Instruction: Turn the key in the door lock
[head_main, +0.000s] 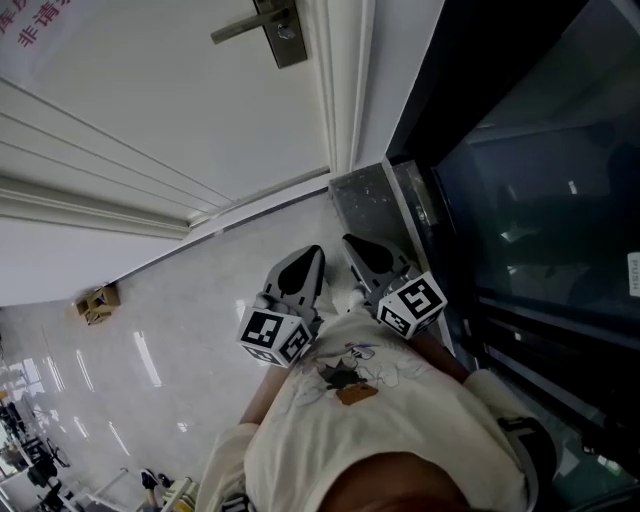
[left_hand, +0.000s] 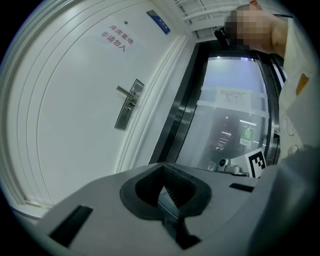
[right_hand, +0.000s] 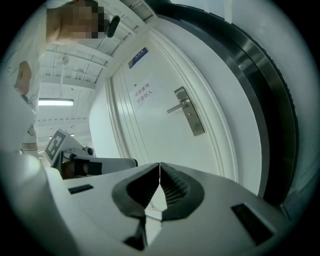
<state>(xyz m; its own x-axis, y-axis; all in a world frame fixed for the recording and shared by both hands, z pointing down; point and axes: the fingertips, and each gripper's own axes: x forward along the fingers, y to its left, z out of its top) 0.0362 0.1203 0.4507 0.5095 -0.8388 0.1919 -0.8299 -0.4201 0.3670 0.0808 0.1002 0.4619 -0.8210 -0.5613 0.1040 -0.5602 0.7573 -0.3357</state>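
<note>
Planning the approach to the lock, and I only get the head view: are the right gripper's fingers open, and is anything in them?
Observer: In the right gripper view, the right gripper has its fingers together, with nothing between them.
Operator: And the left?
Observer: The left gripper is shut too, and empty, in its own view.
Operator: Any key in the lock?
Observer: The right gripper view shows the lock plate face-on behind the lever handle. I can make out no key there, though the plate is small in the picture.
</note>
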